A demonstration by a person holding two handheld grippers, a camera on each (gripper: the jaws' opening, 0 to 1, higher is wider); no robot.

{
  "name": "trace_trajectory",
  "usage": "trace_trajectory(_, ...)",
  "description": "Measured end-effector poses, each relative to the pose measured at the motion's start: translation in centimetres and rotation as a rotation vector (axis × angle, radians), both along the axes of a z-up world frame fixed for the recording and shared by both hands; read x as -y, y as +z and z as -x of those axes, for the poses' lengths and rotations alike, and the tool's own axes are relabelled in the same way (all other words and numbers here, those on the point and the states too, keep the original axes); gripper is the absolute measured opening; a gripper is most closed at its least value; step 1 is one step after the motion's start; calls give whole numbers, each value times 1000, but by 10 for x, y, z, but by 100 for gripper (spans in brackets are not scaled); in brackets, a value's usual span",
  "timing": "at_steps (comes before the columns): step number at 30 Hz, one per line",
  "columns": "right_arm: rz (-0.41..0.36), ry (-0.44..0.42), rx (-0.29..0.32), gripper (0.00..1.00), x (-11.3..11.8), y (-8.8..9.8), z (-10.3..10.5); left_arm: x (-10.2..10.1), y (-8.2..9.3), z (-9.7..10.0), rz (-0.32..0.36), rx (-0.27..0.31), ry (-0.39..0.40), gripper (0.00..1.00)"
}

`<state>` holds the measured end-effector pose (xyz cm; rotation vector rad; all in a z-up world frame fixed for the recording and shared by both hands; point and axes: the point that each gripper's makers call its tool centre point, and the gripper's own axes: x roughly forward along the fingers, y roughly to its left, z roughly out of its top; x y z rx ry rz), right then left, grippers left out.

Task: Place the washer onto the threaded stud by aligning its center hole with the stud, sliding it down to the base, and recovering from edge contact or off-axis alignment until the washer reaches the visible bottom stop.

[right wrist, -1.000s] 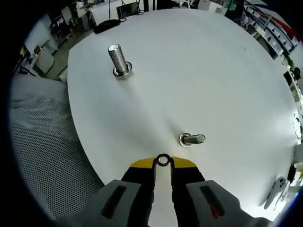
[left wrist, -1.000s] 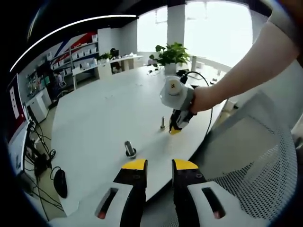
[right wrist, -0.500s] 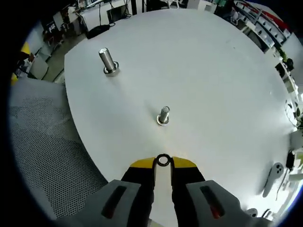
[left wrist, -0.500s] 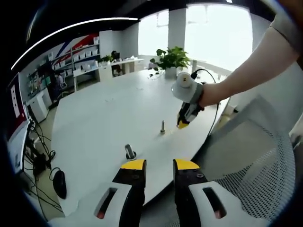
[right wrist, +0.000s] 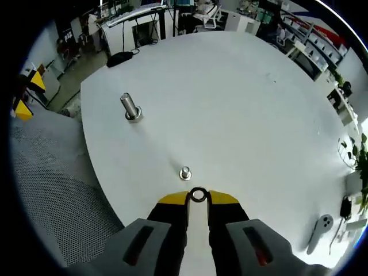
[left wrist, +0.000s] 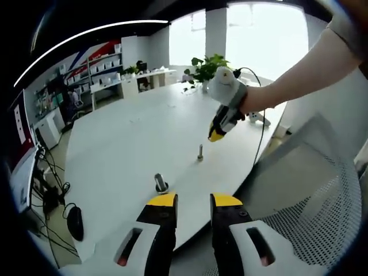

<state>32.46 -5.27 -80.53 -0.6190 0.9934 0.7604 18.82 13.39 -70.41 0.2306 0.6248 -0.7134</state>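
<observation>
My right gripper (right wrist: 198, 199) is shut on a small dark washer (right wrist: 198, 195), pinched on edge between its yellow tips. Just ahead of the washer stands the small threaded stud (right wrist: 185, 172), seen almost end-on from above, with a gap between them. A larger stud (right wrist: 130, 107) stands farther off to the left. In the left gripper view the right gripper (left wrist: 215, 137) hangs in a hand above the small stud (left wrist: 200, 153), with the larger stud (left wrist: 160, 183) nearer. My left gripper (left wrist: 194, 201) is open and holds nothing, at the table's edge.
The white round table (right wrist: 259, 115) carries a black mouse (right wrist: 119, 57) at its far side and a white controller (right wrist: 318, 230) at the right. A grey mesh chair (right wrist: 52, 190) sits off the table's left edge. A potted plant (left wrist: 210, 66) stands at the far end.
The right gripper has risen and swung over the small stud, which now shows nearly end-on just ahead of the washer. The left gripper has barely moved.
</observation>
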Motion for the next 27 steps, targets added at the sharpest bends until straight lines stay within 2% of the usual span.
trace_trajectory(16, 0, 81, 17, 14, -24, -5, -4, -1, -2, 0, -2, -11, 5, 20)
trace_trajectory(27, 20, 100, -7, 14, -30, -15, -6, 0, -3, 2, -4, -15, -5, 20)
